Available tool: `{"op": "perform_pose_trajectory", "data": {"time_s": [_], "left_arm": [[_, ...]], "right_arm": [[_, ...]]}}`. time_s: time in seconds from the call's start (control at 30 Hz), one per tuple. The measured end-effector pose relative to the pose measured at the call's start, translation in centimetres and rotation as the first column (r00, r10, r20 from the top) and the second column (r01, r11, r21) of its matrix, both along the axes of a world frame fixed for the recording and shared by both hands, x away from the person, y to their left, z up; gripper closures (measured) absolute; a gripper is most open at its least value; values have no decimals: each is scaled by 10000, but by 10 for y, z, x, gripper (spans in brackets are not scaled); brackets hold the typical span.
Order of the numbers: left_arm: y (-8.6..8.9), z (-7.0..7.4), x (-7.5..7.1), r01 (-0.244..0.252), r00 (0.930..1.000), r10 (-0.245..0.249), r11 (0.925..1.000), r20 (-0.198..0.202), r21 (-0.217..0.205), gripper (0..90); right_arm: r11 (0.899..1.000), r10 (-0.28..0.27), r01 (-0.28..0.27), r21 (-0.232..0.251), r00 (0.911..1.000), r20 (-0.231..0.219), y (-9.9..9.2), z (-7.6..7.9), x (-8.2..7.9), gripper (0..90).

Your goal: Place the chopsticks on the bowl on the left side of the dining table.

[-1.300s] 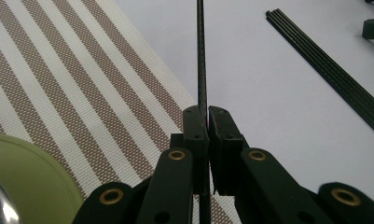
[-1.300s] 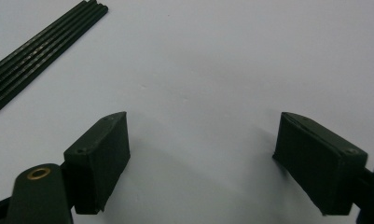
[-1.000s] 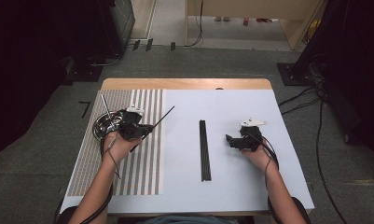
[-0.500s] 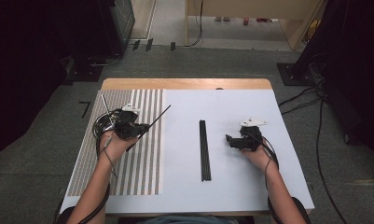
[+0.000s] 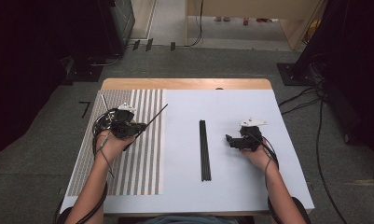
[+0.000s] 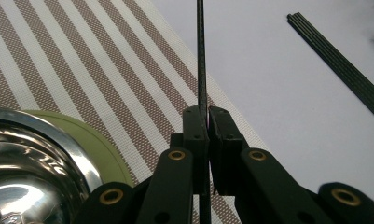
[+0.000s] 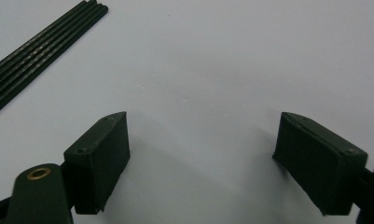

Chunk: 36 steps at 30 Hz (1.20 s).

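My left gripper (image 5: 141,127) hovers over the striped mat (image 5: 138,168) at the table's left, shut on one thin black rod (image 5: 157,113). The rod slants from near my left hand up toward the right. In the left gripper view the rod (image 6: 201,56) runs straight out between the closed pads of that gripper (image 6: 207,116). A bundle of several black rods (image 5: 204,149) lies lengthwise on the white sheet (image 5: 231,112) in the middle. My right gripper (image 5: 229,139) rests just right of the bundle, pointing toward it, its jaws (image 7: 201,140) wide open with bare sheet between them.
A shiny steel bowl (image 6: 31,154) on a green plate (image 6: 98,151) sits on the mat beside my left gripper. The rod bundle (image 7: 40,46) lies at the upper left of the right gripper view. Cables trail over the floor right of the table.
My left gripper and its rod have shifted slightly to the left. The right gripper has stayed where it was.
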<state>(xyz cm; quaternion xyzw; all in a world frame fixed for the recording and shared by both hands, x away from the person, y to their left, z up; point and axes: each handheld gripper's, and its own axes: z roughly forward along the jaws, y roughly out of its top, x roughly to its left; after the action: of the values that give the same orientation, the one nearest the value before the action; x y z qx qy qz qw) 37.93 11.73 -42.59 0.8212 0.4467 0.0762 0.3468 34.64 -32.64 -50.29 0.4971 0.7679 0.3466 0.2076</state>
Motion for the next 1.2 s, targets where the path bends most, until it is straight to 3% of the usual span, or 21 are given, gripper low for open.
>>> {"op": "perform_pose_trajectory", "data": {"time_s": [0.87,1.2], "left_arm": [[27,5,1,-503,9987,501,9985,117,203,877],[39,6,1,-735,9971,724,9960,240,504,876]], "right_arm": [[10000,-2,2,0,10000,6,0,0,0,176],[10000,-15,15,13,10000,-20,0,0,0,176]]}}
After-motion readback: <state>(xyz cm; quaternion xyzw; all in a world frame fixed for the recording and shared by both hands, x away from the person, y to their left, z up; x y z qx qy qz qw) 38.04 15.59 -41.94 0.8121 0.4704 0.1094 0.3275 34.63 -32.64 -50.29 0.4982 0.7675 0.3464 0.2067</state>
